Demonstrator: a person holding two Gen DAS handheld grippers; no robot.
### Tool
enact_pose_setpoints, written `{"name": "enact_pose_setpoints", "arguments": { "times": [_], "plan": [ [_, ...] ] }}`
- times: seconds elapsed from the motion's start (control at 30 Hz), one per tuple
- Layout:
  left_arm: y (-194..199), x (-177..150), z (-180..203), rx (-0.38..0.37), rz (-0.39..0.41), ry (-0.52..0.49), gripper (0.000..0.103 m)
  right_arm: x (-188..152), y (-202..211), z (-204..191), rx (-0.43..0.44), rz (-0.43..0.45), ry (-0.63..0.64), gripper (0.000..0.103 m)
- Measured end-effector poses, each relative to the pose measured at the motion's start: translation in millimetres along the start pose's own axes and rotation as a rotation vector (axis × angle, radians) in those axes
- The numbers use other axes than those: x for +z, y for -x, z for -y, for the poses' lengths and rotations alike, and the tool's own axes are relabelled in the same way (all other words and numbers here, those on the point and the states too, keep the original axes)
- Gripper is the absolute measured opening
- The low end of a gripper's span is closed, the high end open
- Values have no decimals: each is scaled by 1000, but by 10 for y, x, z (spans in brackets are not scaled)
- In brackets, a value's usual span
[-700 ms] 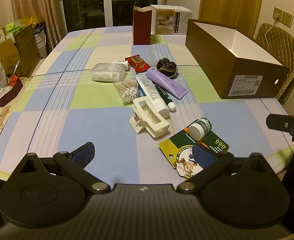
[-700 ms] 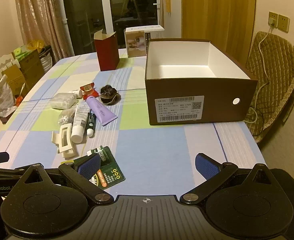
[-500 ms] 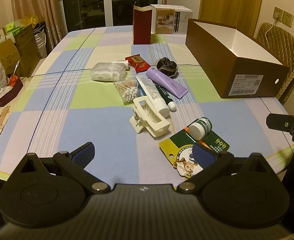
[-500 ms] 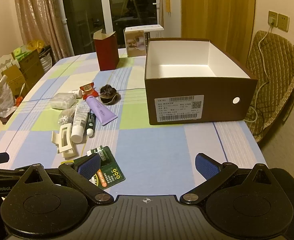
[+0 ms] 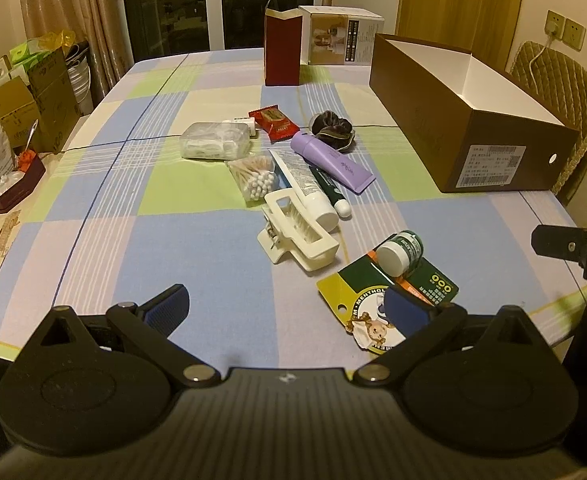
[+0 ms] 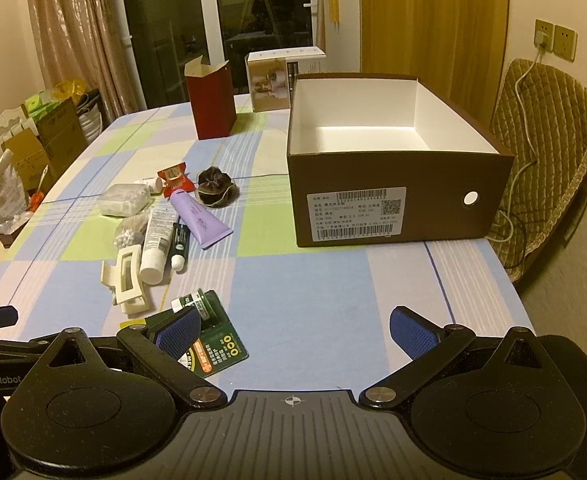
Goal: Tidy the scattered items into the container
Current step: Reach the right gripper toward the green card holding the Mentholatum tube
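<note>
I hold both tools above the near edge of the table (image 5: 213, 248). My left hand-held gripper (image 5: 289, 312) has its jaws wide apart with nothing between the pads, and my right hand-held gripper (image 6: 293, 332) stands just as wide and just as empty.

I take the brown box (image 6: 397, 200) as my landmark. It sits open with a white inside, and I see nothing in it. All the scattered items lie left of it on the checked cloth. Nearest the box are the dark scrunchie (image 6: 215, 186) and the purple tube (image 6: 201, 220). Beyond those lie the white tube (image 6: 155, 240), a dark green pen (image 6: 179, 246), a bag of cotton swabs (image 5: 253, 176) and a clear packet (image 5: 215, 146). Further from the box, toward me, lie the cream hair claw (image 5: 293, 236) and a small green jar (image 5: 399, 252), which rests on a green card (image 5: 385, 300).
</note>
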State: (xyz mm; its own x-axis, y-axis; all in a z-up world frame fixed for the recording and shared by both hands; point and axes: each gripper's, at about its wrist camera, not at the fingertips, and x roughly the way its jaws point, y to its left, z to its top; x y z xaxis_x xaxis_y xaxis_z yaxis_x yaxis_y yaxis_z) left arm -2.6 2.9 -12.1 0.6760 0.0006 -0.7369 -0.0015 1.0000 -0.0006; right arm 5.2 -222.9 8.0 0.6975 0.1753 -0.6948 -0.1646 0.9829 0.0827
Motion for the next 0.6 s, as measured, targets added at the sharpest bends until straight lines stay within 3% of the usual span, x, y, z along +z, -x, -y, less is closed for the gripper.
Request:
{"name": "enact_pose_setpoints", "arguments": {
  "times": [0.33, 0.6],
  "plan": [
    [-4, -2, 3, 1, -1, 0, 102, -12, 0, -14, 5, 7, 6, 103],
    [17, 46, -9, 13, 22, 10, 102, -6, 22, -15, 57, 60, -11, 103]
  ]
}}
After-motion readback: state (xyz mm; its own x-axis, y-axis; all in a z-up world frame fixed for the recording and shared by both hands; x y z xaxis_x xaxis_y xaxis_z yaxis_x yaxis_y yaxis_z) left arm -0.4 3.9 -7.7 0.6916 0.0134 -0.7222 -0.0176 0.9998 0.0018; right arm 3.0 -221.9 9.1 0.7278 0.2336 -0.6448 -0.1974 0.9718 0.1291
